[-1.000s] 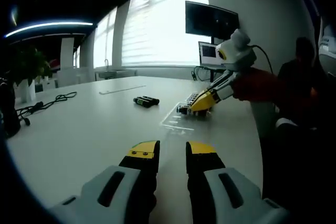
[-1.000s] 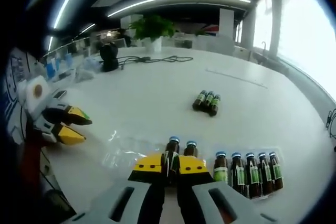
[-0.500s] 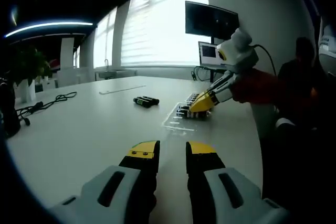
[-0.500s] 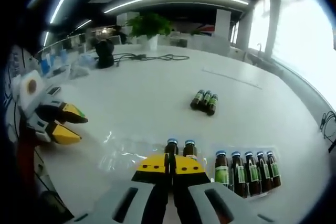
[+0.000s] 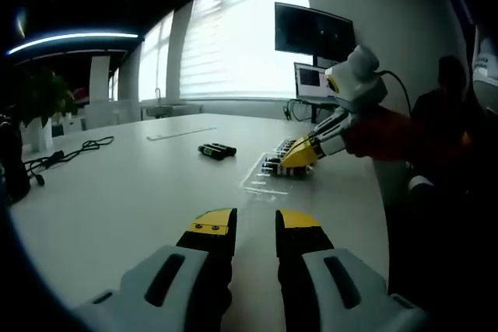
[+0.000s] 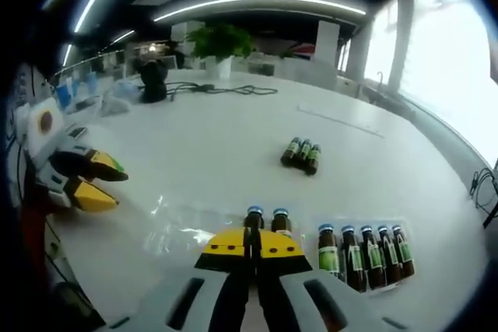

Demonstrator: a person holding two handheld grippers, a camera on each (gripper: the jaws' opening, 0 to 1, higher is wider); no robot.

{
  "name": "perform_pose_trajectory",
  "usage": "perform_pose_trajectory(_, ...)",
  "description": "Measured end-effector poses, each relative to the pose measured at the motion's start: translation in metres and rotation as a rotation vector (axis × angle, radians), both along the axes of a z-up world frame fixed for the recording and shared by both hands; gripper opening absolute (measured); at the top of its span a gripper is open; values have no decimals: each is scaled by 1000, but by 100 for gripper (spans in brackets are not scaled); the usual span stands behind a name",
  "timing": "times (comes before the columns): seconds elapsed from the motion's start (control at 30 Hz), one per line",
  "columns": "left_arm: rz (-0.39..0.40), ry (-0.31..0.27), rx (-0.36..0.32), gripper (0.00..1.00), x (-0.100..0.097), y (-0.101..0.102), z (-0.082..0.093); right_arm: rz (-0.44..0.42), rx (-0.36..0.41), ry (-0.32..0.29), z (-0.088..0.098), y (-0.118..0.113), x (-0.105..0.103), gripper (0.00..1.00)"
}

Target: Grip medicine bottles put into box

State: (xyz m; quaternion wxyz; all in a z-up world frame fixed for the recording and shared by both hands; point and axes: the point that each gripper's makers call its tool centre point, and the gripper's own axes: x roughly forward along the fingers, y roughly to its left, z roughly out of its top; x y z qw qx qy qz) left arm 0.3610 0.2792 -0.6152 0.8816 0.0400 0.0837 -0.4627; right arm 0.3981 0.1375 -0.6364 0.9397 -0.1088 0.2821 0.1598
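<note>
Several brown medicine bottles [image 6: 366, 248] with blue caps stand in a row in a clear plastic tray [image 6: 175, 227]. Two more bottles [image 6: 267, 219] stand in the tray just past my right gripper [image 6: 253, 240], whose yellow-tipped jaws are shut with nothing between them. Three loose bottles [image 6: 302, 152] lie together farther out on the white table. From the left gripper view, the right gripper [image 5: 299, 153] hovers at the tray [image 5: 261, 180], with the loose bottles [image 5: 216, 149] beyond. My left gripper [image 5: 255, 225] is open and empty above bare table; the right gripper view shows this left gripper [image 6: 105, 182] at the left.
A person in dark clothes [image 5: 443, 126] sits at the table's right edge, near monitors [image 5: 313, 30]. Black cables [image 5: 66, 153] and a potted plant [image 6: 222, 40] lie at the far side. A thin clear strip [image 6: 338, 120] rests beyond the loose bottles.
My right gripper held a bottle between its jaws at the tray a second ago; the jaws have since closed together and lifted slightly. The left gripper has not moved.
</note>
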Motion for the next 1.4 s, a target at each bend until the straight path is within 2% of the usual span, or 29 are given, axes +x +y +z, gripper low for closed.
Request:
perform_pose_trajectory(0.07,0,0,0,14,0,0,0,-2,11,-10,3,-1,0,0)
perform_pose_trajectory(0.13,0,0,0,14,0,0,0,-14,35,-53,10,-3,3,0)
perform_pose_trajectory(0.9,2,0,0,14,0,1,0,29,35,-108,26,-7,5,3)
perform_pose_trajectory(1.4,2,1,-2,14,0,1,1,35,19,-138,40,-31,28,6)
